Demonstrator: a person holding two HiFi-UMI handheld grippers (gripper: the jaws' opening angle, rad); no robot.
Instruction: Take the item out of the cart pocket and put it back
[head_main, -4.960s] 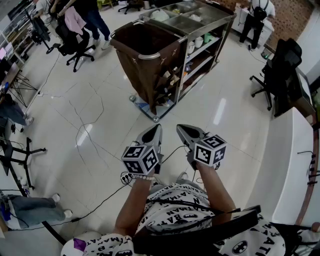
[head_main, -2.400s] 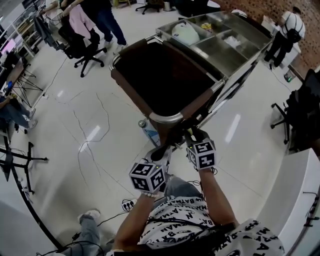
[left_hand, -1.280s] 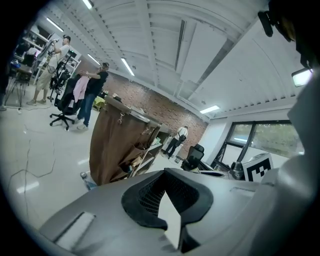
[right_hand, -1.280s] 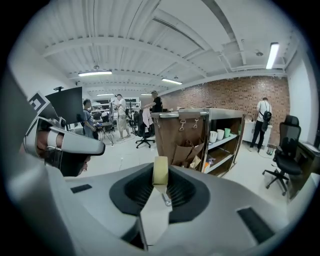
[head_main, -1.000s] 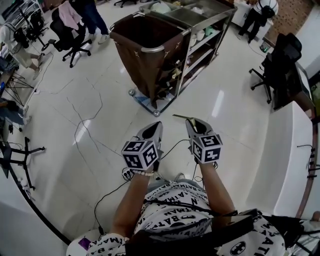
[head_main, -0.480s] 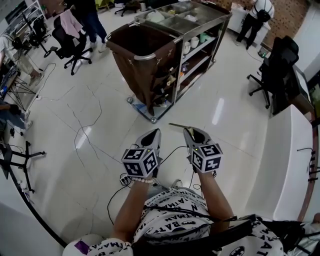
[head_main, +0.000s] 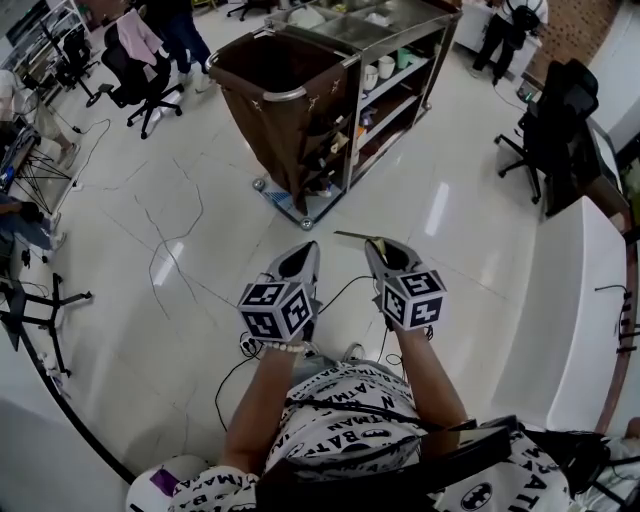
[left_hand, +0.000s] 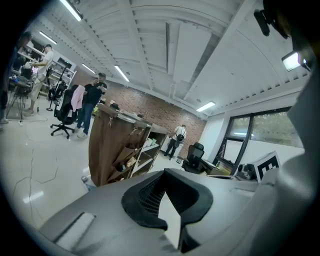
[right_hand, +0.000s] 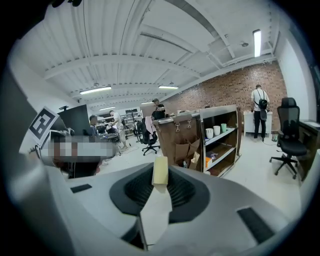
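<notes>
The brown-bagged housekeeping cart (head_main: 283, 75) with steel shelves stands a few steps ahead of me, and its side pockets (head_main: 325, 150) face my way. My right gripper (head_main: 372, 243) is shut on a thin pale-yellow packet (head_main: 352, 236), which sticks out to the left of its tips. In the right gripper view the packet (right_hand: 160, 171) stands upright between the jaws of the right gripper (right_hand: 159, 186), with the cart (right_hand: 186, 139) beyond. My left gripper (head_main: 303, 250) hangs beside it, shut and holding nothing. In the left gripper view the left gripper (left_hand: 165, 189) also points toward the cart (left_hand: 111, 150).
A black office chair (head_main: 545, 150) and a white curved counter (head_main: 570, 310) are on my right. More chairs and people (head_main: 150, 55) stand at the far left. A cable and power strip (head_main: 248, 345) lie on the tiled floor by my feet.
Earlier my right gripper was empty, then both grippers were at the cart's pockets. Since then I have stepped back with the packet in the right gripper. Over the last second little has moved.
</notes>
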